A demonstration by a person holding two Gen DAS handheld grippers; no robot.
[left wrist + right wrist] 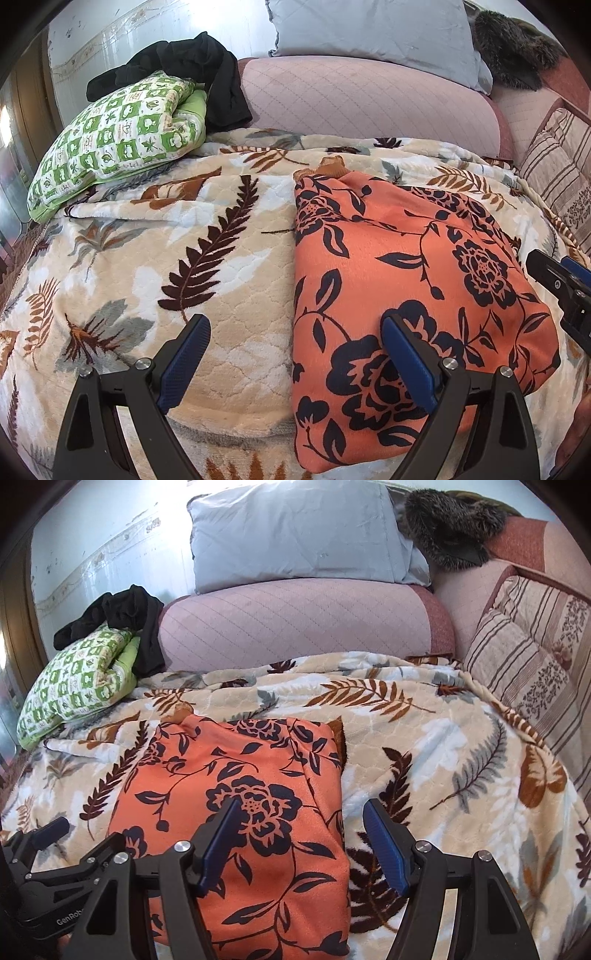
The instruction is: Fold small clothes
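- orange floral garment [413, 288] lies flat on the leaf-print blanket [207, 266], looks already folded into a rough rectangle; it sits under the right finger of the left gripper [293, 363] and under the left finger of the right gripper [299, 843]
- handling, my guess: light, soft, limp knit, no stiffness; will sag and unfold if lifted by one point; slightly fuzzy surface so probably not slippery on the pads
- blanket underneath is plush and soft, easy to pinch it along with the cloth by mistake
- where to grab: near edge corners, one per gripper, pinch only the garment layers; the left straight edge falls between the left gripper's fingers, the right edge between the right gripper's fingers
- left gripper: jaws wide apart, holding nothing, above the cloth edge
- right gripper: jaws wide apart, nothing held, straddling the garment's right edge
- further out ahead: green patterned pillow [118, 136] with black clothing [192, 70] on it to the left, pink bolster [295, 624], grey pillow [295, 531], striped cushions [532, 657] to the right
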